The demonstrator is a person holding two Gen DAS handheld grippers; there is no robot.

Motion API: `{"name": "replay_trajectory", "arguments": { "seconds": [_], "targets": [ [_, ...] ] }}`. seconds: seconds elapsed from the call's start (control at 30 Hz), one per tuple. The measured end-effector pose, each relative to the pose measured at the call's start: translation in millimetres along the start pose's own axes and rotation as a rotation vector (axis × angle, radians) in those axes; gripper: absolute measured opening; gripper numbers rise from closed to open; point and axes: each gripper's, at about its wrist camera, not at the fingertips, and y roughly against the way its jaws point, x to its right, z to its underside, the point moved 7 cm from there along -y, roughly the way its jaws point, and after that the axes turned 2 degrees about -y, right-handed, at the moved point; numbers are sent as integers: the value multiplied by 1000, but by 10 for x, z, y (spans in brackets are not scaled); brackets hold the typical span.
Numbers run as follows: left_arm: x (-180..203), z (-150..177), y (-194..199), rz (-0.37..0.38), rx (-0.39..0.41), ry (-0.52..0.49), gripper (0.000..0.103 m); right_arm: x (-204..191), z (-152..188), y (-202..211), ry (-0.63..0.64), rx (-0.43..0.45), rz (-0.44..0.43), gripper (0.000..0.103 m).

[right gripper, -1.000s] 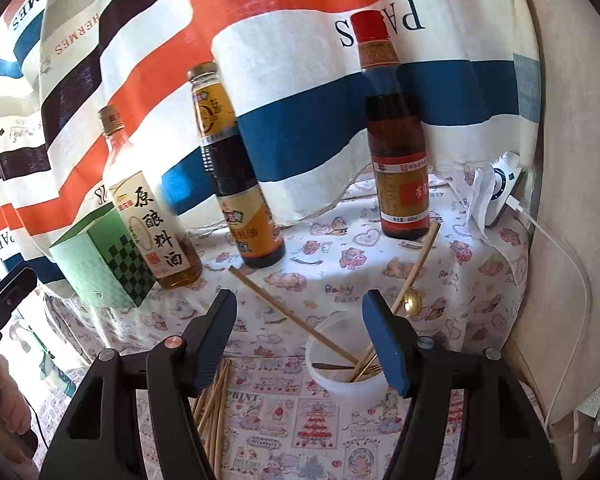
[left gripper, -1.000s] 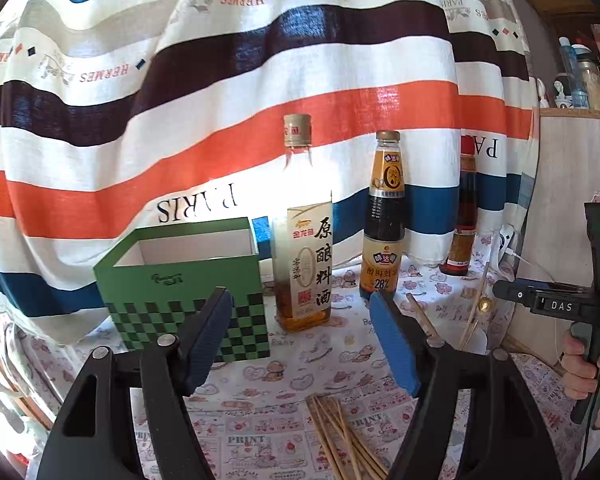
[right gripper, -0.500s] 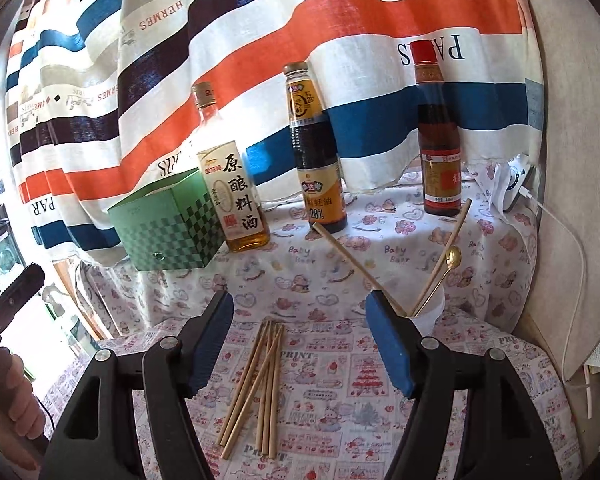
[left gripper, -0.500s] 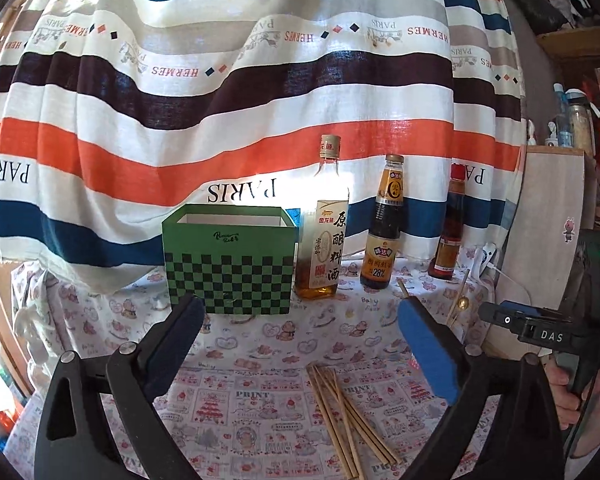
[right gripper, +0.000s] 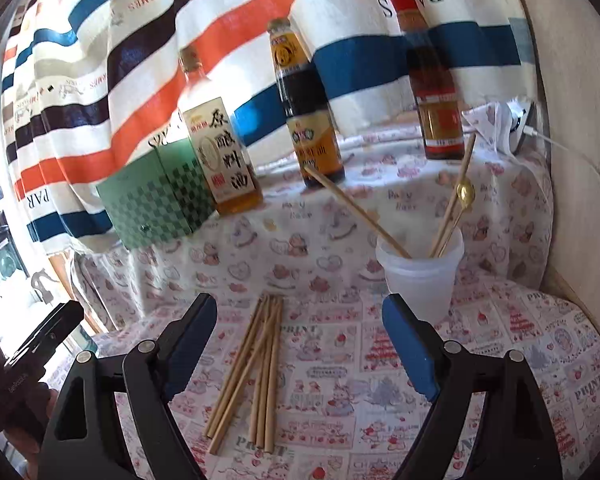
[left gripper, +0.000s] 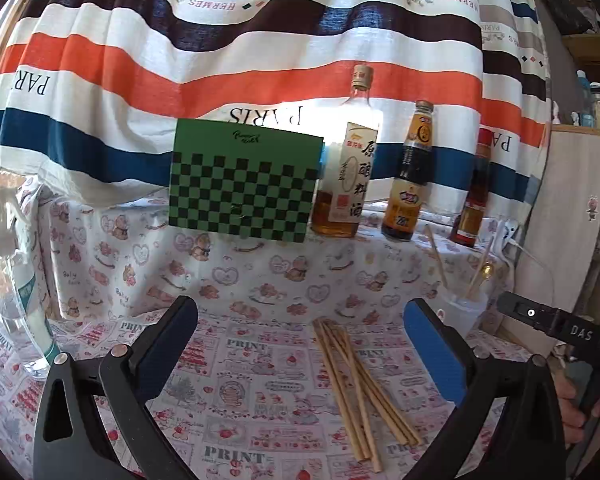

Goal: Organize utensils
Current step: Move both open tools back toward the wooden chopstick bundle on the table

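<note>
Patterned tablecloth (left gripper: 260, 280) under both grippers, right gripper (right gripper: 300, 344) opening.

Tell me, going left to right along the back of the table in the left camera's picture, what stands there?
Spray bottle at the far left edge, then green checkered box, clear bottle of amber liquid, dark sauce bottle, red-capped bottle.
</note>
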Motion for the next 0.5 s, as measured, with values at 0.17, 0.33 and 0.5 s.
{"name": "replay_trajectory", "arguments": {
  "seconds": [0.17,0.33,0.5],
  "targets": [
    [16,161,-129,-20,-48,-36,102,9,110,-25,4,-21,32,89],
    [110,304,-151,-13,-80,-91,102,-14,187,-92,43,-33,71,92],
    [168,338,-231,-22,-74,-174,102,-19,261,-151,36,-70,63,92]
  ]
}}
